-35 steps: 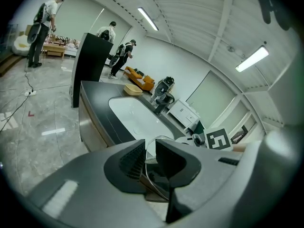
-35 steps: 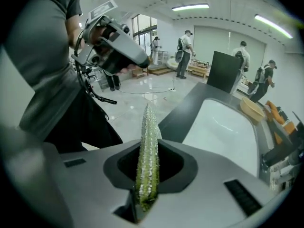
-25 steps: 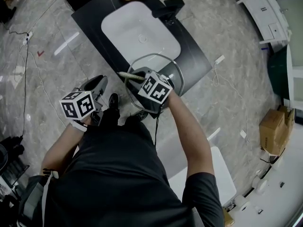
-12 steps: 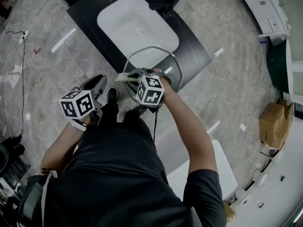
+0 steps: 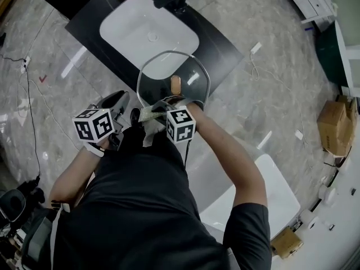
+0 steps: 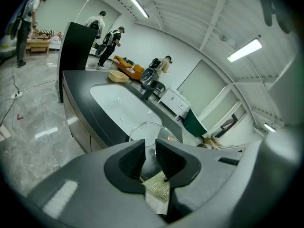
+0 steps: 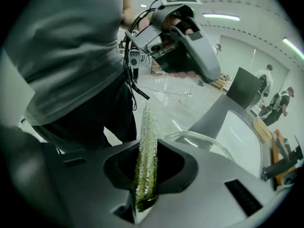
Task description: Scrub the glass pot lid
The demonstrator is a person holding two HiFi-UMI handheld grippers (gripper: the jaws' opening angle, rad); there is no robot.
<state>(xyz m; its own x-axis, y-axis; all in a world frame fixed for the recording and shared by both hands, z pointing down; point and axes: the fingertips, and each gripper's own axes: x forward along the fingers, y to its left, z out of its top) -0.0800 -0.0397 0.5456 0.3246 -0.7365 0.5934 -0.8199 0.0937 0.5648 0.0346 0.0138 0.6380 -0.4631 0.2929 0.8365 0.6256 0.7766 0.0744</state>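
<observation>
Holding the glass pot lid (image 5: 185,75) steady was the left gripper's (image 6: 150,150) job: its jaws were drawn nearly together on the lid's near rim, with only a sliver of gap showing. The lid hung in front of the person over the near edge of the black counter (image 5: 222,49), its far side reaching over the rim of the white sink (image 5: 129,30), brown knob (image 5: 175,84) facing up. The right gripper (image 7: 148,164) was clamped on a green, glittery scrub pad (image 7: 147,137), held edge-on so that most of it stuck out beyond the jaws. In the head view the pad lay at the lid's near edge, just beside the left jaws; whether it touched the glass could not be told.

To scrub well from there, the pad's broad face, not its thin edge, wanted to be laid flat on the glass, so the right wrist probably needed to roll. Strokes would best run away from the pinched rim toward the knob and round it. Pressure had to be light enough that the lid did not lever out of the left grip, since a single-point hold on smooth glass looked liable to slip. Working over the sink seemed safer than over the floor
</observation>
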